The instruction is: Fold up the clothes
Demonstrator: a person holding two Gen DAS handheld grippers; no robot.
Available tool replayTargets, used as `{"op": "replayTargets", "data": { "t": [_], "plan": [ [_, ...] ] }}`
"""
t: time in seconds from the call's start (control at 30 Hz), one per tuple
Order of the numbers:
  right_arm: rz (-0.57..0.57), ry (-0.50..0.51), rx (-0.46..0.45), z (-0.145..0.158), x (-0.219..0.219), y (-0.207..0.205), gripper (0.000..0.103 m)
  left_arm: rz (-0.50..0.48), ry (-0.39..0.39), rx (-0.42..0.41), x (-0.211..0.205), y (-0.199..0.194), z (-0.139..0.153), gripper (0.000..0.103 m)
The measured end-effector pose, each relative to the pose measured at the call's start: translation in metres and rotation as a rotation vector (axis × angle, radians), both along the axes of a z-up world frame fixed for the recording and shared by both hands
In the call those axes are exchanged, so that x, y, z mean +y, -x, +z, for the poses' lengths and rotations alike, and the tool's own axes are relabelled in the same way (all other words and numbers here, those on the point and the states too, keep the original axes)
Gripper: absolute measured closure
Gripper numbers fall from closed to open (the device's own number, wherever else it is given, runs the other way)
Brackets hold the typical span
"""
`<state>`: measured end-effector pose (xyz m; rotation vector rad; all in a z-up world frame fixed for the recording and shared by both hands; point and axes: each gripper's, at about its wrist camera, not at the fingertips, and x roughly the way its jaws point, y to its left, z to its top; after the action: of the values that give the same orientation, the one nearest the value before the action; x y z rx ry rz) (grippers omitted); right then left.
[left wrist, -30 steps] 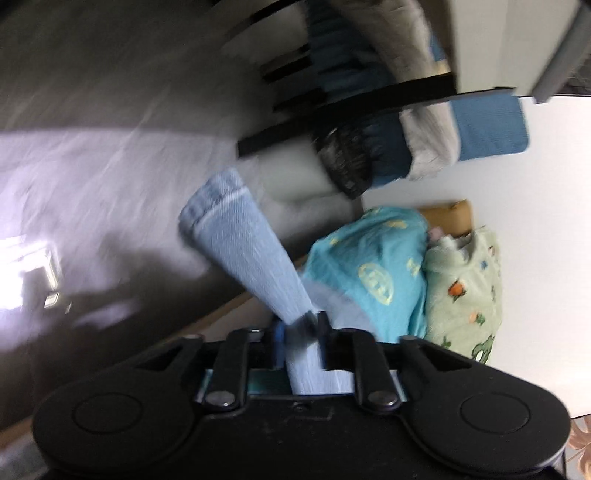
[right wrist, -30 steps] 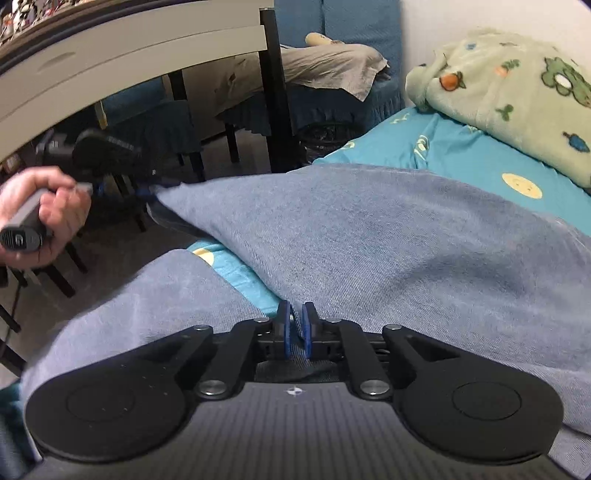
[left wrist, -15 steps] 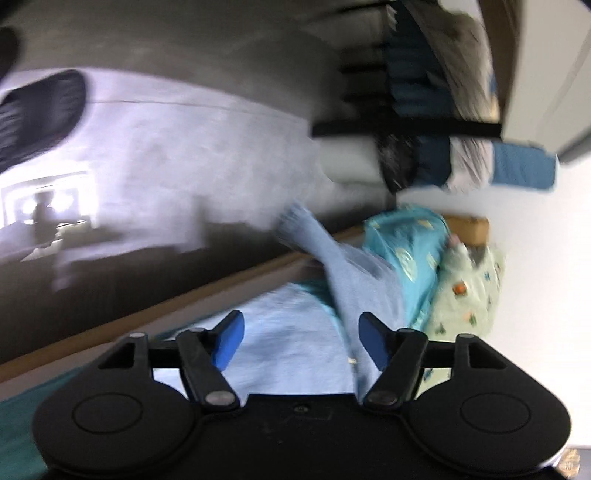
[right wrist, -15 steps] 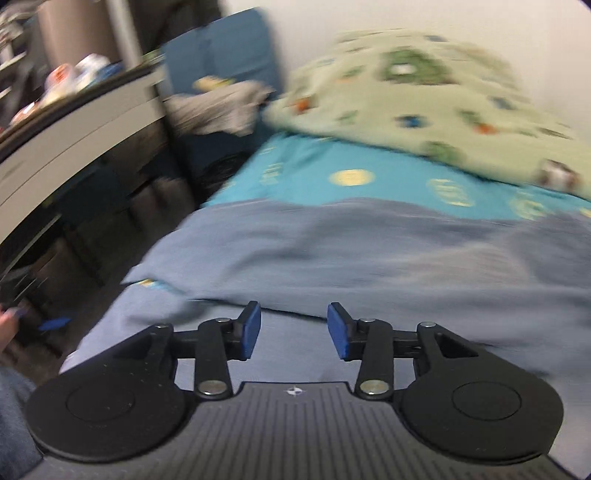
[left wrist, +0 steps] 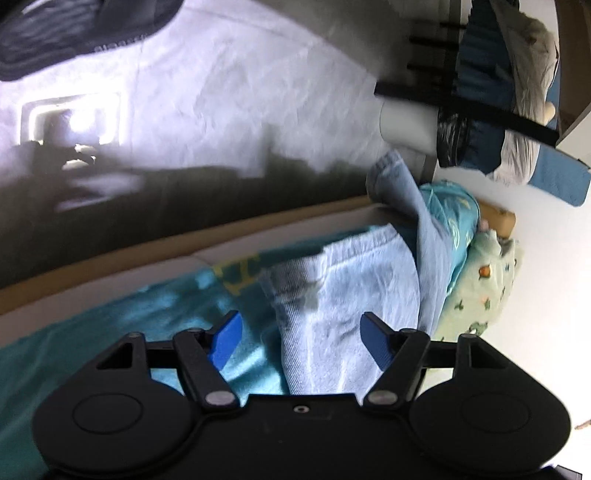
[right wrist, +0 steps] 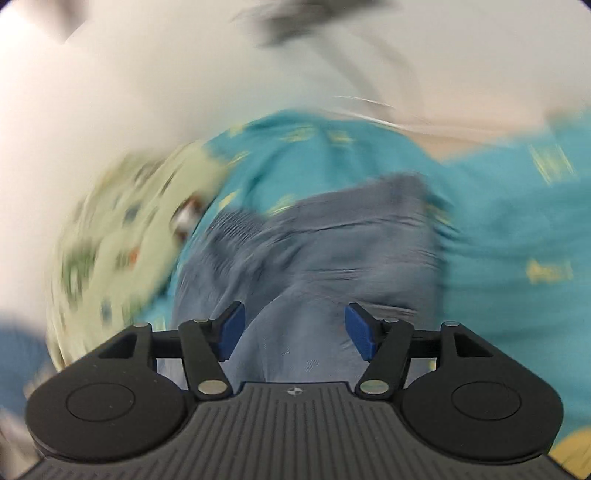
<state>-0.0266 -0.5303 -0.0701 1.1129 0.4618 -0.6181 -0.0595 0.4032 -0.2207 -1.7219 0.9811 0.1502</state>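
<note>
Pale blue jeans point(left wrist: 354, 280) lie on the teal bedsheet point(left wrist: 147, 317), one leg end point(left wrist: 391, 177) reaching over the bed's edge. My left gripper point(left wrist: 301, 339) stands open just above the denim, its blue pads point(left wrist: 225, 338) apart and pressing on nothing. In the blurred right wrist view the same jeans point(right wrist: 314, 251) spread over the sheet point(right wrist: 517, 229). My right gripper point(right wrist: 293, 330) hovers over them with its jaws opening; denim shows below the gap, but the pads point(right wrist: 360, 330) do not press on it.
A green patterned blanket point(left wrist: 484, 280) point(right wrist: 122, 243) is bunched at the bed's head by the white wall. The wooden bed rail point(left wrist: 147, 247) borders the grey floor point(left wrist: 221, 110). A black-framed chair point(left wrist: 461, 99) with piled clothes stands nearby, and a dark shoe point(left wrist: 74, 33) rests on the floor.
Both grippers were shut on the jeans a second ago and have let go and opened. The denim dropped onto the bed. The right view swung and rolled sharply; the left view turned toward the bed.
</note>
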Motion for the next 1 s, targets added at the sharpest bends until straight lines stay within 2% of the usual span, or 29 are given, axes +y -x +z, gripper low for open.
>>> {"op": "replayTargets", "data": {
  "t": [0.1,0.17,0.23,0.4,0.47,0.5,0.53,0.63,0.73,0.83,0.9,0.93,0.97,1.0],
  "plan": [
    [-0.114,-0.053,-0.012,-0.013,-0.017,0.016,0.036,-0.002,-0.004,-0.010,-0.002,-0.005,-0.003,0.037],
    [-0.109,-0.048,0.036,-0.019,-0.024,0.014,0.035,-0.005,-0.001,-0.008,-0.001,-0.005,-0.003,0.040],
    [-0.108,-0.046,0.079,-0.024,-0.028,0.010,0.035,-0.008,0.004,-0.017,-0.002,-0.007,-0.001,0.049],
    [-0.037,-0.050,0.120,-0.043,-0.035,-0.009,0.035,-0.022,-0.012,-0.052,-0.006,-0.014,0.004,0.061],
    [-0.013,-0.048,0.133,-0.050,-0.040,-0.017,0.035,-0.021,-0.029,-0.067,-0.008,-0.016,0.007,0.071],
    [-0.016,-0.056,0.138,-0.055,-0.042,-0.021,0.035,-0.016,-0.035,-0.074,-0.008,-0.016,0.008,0.082],
    [-0.022,-0.064,0.152,-0.058,-0.042,-0.021,0.036,-0.009,-0.038,-0.091,-0.008,-0.016,0.011,0.088],
    [-0.046,-0.050,0.207,-0.061,-0.044,-0.022,0.038,-0.002,-0.060,-0.139,-0.005,-0.016,0.021,0.096],
    [-0.055,-0.014,0.235,-0.060,-0.046,-0.021,0.037,0.002,-0.092,-0.163,-0.003,-0.016,0.032,0.099],
    [-0.012,0.021,0.262,-0.061,-0.048,-0.026,0.035,0.014,-0.106,-0.173,-0.004,-0.016,0.040,0.099],
    [0.023,0.006,0.209,-0.063,-0.049,-0.028,0.041,0.023,-0.115,-0.187,-0.005,-0.016,0.046,0.100],
    [0.027,-0.005,0.186,-0.063,-0.049,-0.028,0.054,0.031,-0.118,-0.192,-0.006,-0.017,0.049,0.100],
    [0.017,-0.012,0.180,-0.061,-0.049,-0.026,0.076,0.039,-0.121,-0.199,-0.006,-0.017,0.054,0.100],
    [0.005,-0.021,0.174,-0.059,-0.049,-0.024,0.080,0.048,-0.127,-0.208,-0.005,-0.017,0.058,0.100]
  ]
}}
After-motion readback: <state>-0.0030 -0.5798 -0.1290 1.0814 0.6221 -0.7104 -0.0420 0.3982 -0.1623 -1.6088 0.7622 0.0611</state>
